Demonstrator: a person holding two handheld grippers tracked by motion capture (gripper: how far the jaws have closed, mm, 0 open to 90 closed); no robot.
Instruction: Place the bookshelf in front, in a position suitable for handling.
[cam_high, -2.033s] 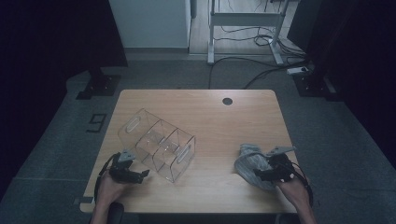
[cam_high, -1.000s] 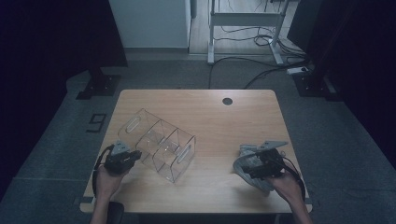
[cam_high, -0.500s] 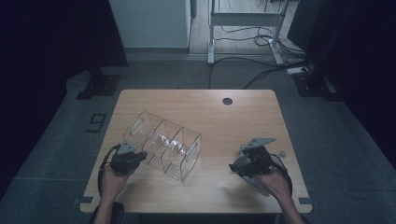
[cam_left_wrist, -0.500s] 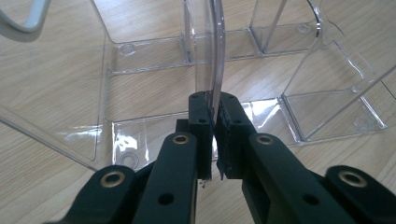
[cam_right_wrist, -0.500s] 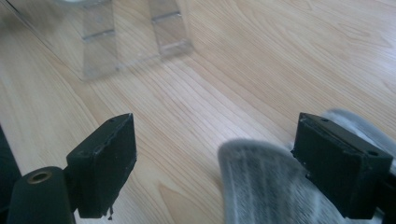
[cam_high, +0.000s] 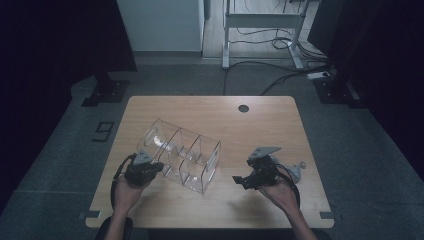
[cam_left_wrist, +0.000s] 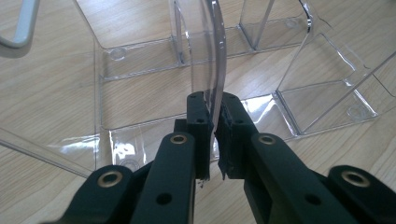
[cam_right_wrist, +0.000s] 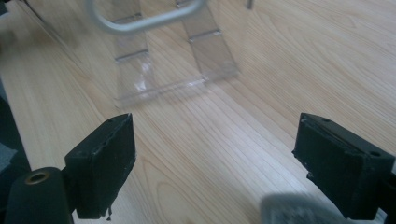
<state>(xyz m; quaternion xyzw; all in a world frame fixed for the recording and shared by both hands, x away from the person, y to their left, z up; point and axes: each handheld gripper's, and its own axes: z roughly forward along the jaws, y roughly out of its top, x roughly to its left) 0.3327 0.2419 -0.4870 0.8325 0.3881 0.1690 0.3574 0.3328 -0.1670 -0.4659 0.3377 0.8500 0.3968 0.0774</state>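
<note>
The wooden table (cam_high: 260, 125) carries everything here, its light top lying under both grippers. On it sits a clear plastic divided organizer (cam_high: 181, 155), a long see-through box split by partitions into several compartments, set at a slant across the left half of the table. It lies directly ahead of the left gripper (cam_high: 156, 167) and off to the side of the right one, apart from it.

The left gripper, held in the person's left hand (cam_high: 127, 190), meets the organizer at the near corner. In the left gripper view its two black jaws are closed tight on a thin transparent wall (cam_left_wrist: 211, 70) of the organizer, with the curved clear sheet rising straight up from between the pads (cam_left_wrist: 198, 126). Beyond the jaws the compartment floors and partitions spread away over the wood.

The right gripper (cam_high: 240, 181), in the person's right hand (cam_high: 280, 192), hovers over bare wood with its jaws spread wide and nothing between them. In the right gripper view the organizer's end (cam_right_wrist: 173, 60) stands ahead of the jaws, clear of both, with a grey metal wire handle (cam_right_wrist: 144, 18) looping above it.

Past both grippers, near the table's far edge, is a small round cable hole (cam_high: 243, 108).
</note>
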